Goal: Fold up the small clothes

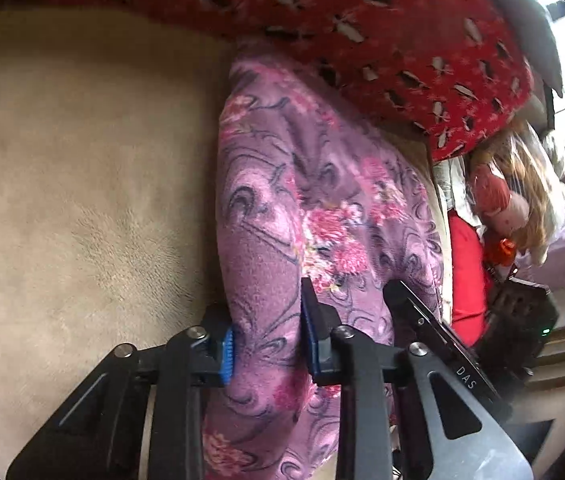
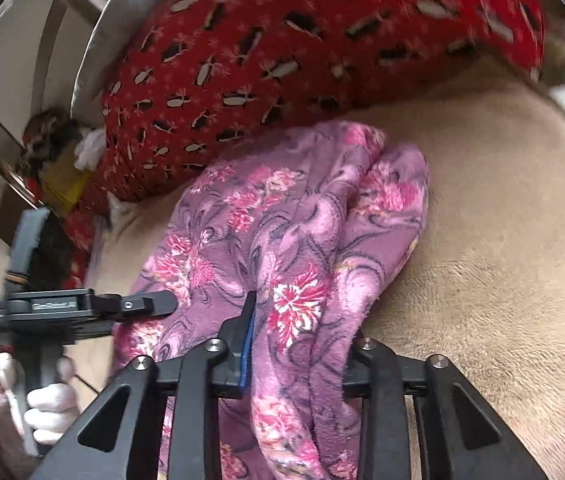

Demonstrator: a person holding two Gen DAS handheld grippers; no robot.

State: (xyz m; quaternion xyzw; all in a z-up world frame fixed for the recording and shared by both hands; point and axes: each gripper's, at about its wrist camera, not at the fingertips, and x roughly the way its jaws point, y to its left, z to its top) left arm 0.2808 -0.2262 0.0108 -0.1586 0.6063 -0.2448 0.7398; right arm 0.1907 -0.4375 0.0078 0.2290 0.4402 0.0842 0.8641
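- Low in each wrist view, the left gripper point(image 1: 268, 344) and the right gripper point(image 2: 298, 344) are each clamped on a bunched fold of the purple floral garment point(image 1: 306, 208).
- The garment lies mid-frame on a beige plush cover point(image 1: 82, 168).
- Across the top lies a red patterned blanket point(image 2: 282, 48).

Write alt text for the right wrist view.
The right tool pinches a bunched purple floral fleece garment on a beige plush surface. A red patterned blanket lies behind it, and the left tool, held by a white-gloved hand, touches the garment's left edge.
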